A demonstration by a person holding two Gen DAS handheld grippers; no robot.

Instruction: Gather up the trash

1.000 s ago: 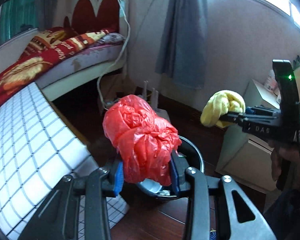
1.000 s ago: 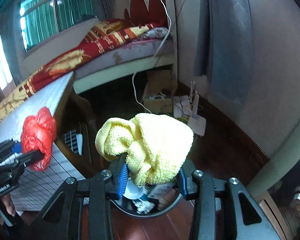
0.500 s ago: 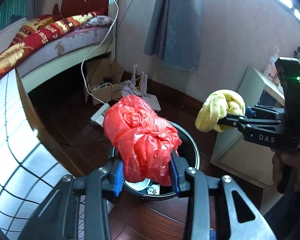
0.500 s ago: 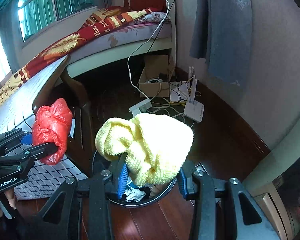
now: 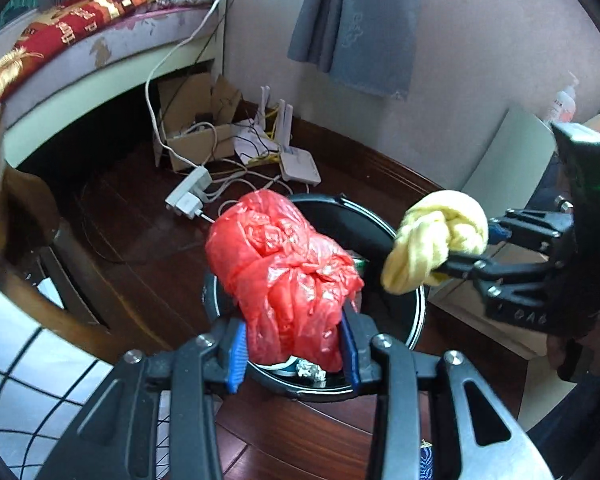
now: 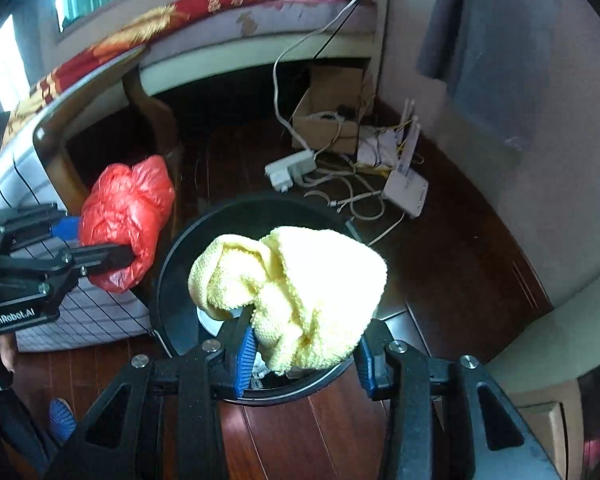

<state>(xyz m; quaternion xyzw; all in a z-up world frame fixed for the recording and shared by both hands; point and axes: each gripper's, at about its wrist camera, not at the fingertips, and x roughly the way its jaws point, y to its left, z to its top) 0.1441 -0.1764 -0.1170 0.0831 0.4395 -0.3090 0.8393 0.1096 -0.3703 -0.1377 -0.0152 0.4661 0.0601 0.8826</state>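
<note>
Below me stands the black round bin on the dark wood floor, with scraps already lying in its bottom. My left gripper is clamped on a crumpled red plastic bag, held above the bin's near rim. My right gripper pinches a bunched yellow cloth over the bin's opening.

left gripper clamped, right gripper clamped
</note>
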